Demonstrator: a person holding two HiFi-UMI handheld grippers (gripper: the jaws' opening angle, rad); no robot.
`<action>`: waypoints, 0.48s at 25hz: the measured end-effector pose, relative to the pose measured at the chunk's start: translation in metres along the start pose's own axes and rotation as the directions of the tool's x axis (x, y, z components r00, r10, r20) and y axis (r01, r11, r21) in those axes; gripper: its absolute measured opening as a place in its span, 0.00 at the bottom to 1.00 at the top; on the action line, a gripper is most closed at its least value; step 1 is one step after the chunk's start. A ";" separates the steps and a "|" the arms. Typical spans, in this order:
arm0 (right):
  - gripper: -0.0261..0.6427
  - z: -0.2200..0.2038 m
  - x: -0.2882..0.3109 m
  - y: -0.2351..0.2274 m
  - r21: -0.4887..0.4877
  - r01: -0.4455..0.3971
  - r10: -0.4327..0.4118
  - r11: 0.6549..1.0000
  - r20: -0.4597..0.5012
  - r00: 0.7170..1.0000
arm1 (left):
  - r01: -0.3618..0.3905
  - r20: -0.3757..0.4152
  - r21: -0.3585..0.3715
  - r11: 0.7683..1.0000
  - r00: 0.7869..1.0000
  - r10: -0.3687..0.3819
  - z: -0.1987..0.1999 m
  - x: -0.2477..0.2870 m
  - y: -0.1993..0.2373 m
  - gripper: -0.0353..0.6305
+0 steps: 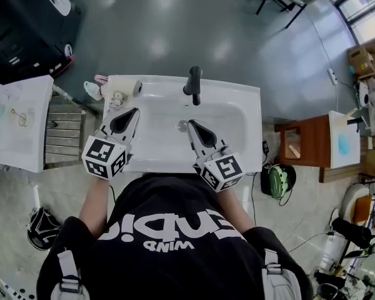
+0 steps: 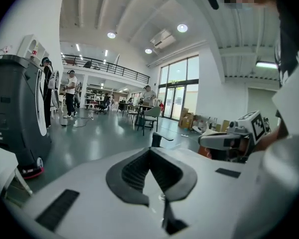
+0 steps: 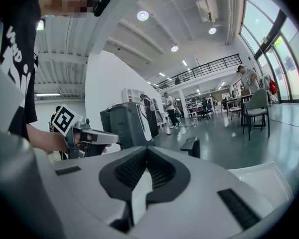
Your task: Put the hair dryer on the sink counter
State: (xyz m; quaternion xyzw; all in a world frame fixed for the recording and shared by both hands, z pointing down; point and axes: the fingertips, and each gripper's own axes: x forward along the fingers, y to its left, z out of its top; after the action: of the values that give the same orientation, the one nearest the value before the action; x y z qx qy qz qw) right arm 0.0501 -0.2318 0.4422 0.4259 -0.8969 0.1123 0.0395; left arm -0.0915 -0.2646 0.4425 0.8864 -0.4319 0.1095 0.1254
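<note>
Over white sink table (image 1: 245,105), left gripper (image 1: 134,112) and right gripper (image 1: 190,124) hover, fingers pressed together, empty. Small white-and-pink object (image 1: 92,90) at table's back-left edge, probably hair dryer: likely light, rigid, smooth plastic; pinch handle, not nozzle.

Two tools: left tool (image 1: 135,110) and right tool (image 1: 190,123). One sink (image 1: 228,114) with one tap (image 1: 194,84) and one drain (image 1: 182,125). On the worktop (image 1: 247,94), two small things: one round piece (image 1: 117,98), one roll (image 1: 137,87).
</note>
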 end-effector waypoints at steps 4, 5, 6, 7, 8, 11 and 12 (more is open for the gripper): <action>0.07 0.007 0.001 0.002 -0.014 -0.017 0.017 1.000 0.023 1.000 | 0.060 0.062 0.022 0.998 0.996 -0.061 0.011 -0.008 -0.014 0.08; 0.06 0.010 0.001 0.002 -0.019 -0.022 0.022 1.000 0.030 0.999 | 0.074 0.077 0.029 0.997 0.994 -0.076 0.014 -0.010 -0.017 0.08; 0.07 0.012 0.002 0.002 -0.023 -0.027 0.028 0.999 0.036 0.999 | 0.086 0.091 0.038 0.996 0.992 -0.089 0.016 -0.011 -0.019 0.08; 0.07 0.013 0.003 0.002 -0.025 -0.034 0.035 0.999 0.042 0.998 | 0.096 0.104 0.048 0.994 0.990 -0.100 0.017 -0.012 -0.021 0.08; 0.07 0.014 0.003 0.003 -0.026 -0.042 0.043 0.999 0.049 0.998 | 0.103 0.116 0.057 0.993 0.987 -0.109 0.019 -0.012 -0.022 0.08; 0.07 0.018 0.004 0.005 -0.031 -0.065 0.067 0.997 0.071 0.995 | 0.115 0.147 0.067 0.991 0.981 -0.124 0.023 -0.013 -0.024 0.08; 0.07 0.019 0.004 0.006 -0.031 -0.074 0.076 0.997 0.078 0.994 | 0.118 0.153 0.068 0.991 0.980 -0.127 0.023 -0.013 -0.024 0.08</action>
State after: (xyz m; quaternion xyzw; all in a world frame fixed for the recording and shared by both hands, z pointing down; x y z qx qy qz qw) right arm 0.0431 -0.2360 0.4231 0.3955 -0.9146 0.0840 0.0057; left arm -0.0785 -0.2476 0.4134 0.9205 -0.3816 0.0440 0.0714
